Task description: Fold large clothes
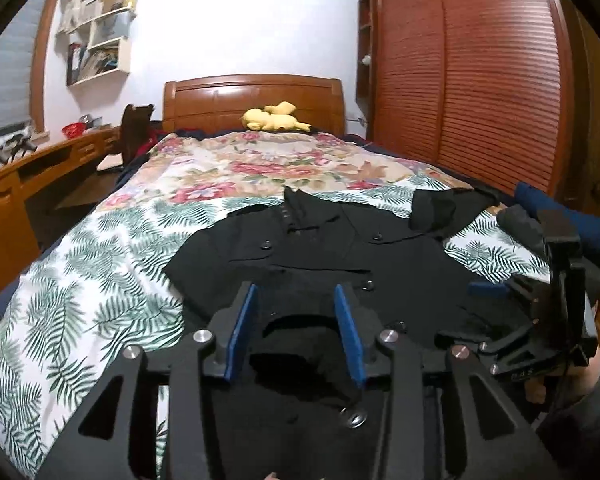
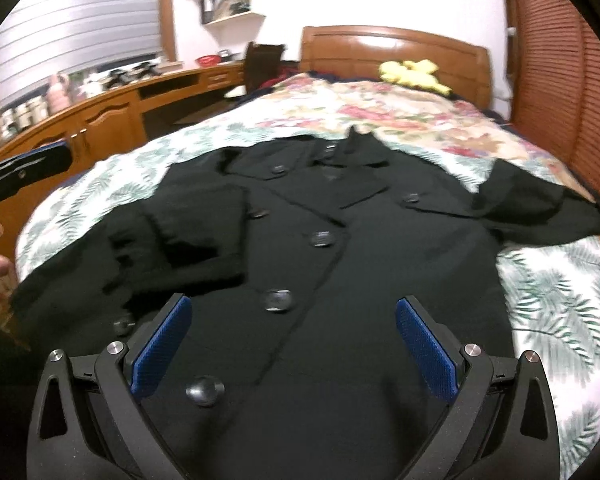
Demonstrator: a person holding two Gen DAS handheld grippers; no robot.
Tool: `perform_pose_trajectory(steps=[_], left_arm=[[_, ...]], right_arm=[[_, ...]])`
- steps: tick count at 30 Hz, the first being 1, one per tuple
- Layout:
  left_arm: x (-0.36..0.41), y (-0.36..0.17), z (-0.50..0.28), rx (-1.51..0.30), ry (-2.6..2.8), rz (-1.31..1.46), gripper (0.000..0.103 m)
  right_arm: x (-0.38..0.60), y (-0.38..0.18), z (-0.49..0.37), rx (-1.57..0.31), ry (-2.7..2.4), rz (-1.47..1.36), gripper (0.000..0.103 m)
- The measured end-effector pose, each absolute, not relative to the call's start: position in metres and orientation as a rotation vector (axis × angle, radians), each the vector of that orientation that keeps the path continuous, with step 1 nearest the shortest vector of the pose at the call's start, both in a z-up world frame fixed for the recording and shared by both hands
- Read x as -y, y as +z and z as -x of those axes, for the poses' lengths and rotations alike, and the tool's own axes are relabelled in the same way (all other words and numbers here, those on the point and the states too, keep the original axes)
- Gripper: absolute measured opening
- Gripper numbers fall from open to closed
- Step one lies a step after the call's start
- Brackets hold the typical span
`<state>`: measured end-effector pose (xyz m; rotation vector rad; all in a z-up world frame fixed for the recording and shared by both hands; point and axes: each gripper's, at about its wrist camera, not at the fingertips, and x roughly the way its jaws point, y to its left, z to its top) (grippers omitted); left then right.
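A black double-breasted coat [image 1: 320, 248] [image 2: 380, 240] lies face up on the bed, collar toward the headboard. One sleeve [image 2: 200, 232] is folded over its front; the other sleeve [image 2: 540, 208] trails out to the right. My left gripper [image 1: 296, 287] hovers low over the coat's near part, its blue pads apart and not pressing; dark cloth lies under the gap. My right gripper [image 2: 293, 302] stands wide open above the button row, with nothing pinched. Each gripper shows in the other's view: the right gripper [image 1: 556, 300] at the right edge, the left gripper [image 2: 20, 172] at the left edge.
The bedspread [image 1: 100, 272] has a leaf and flower print. A yellow plush toy [image 1: 274, 118] rests by the wooden headboard [image 1: 252, 96]. A wooden desk [image 2: 100, 116] runs along the left, slatted wardrobe doors [image 1: 480, 80] along the right. A dark blue bundle [image 1: 564, 216] sits at the bed's right edge.
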<state>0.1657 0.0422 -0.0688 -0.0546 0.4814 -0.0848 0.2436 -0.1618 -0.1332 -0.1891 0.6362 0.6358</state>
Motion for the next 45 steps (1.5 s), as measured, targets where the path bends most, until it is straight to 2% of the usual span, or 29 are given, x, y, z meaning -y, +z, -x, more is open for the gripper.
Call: perform_pose_trajectory(steps=[5, 12, 21, 23, 30, 32, 36, 45], left_arm=[[-0.064, -0.072, -0.161, -0.488, -0.047, 0.089, 0.04], [-0.092, -0.078, -0.155, -0.495, 0.006, 0.122, 0.04], [-0.109, -0.085, -0.149, -0.513, 0.044, 0.127, 0.04], [-0.109, -0.085, -0.148, -0.514, 0.045, 0.128, 0.04], [-0.103, -0.085, -0.147, -0.508, 0.03, 0.123, 0.04], [-0.099, -0.085, -0.148, -0.509, 0.02, 0.116, 0.04], [-0.088, -0.087, -0.149, -0.509, -0.005, 0.092, 0.04], [-0.065, -0.087, -0.152, -0.51, -0.048, 0.059, 0.04]], right_arm=[[0.13, -0.136, -0.231, -0.647, 0.765, 0.194, 0.094], [0.08, -0.149, -0.225, -0.685, 0.872, 0.231, 0.078], [0.048, -0.171, -0.232, -0.756, 0.877, 0.322, 0.072], [0.048, -0.175, -0.234, -0.769, 0.865, 0.321, 0.066], [0.06, -0.172, -0.24, -0.749, 0.814, 0.292, 0.018], [0.067, -0.167, -0.239, -0.724, 0.808, 0.266, 0.01], [0.09, -0.146, -0.235, -0.658, 0.784, 0.208, 0.006], [0.16, -0.09, -0.213, -0.479, 0.726, 0.061, 0.005]])
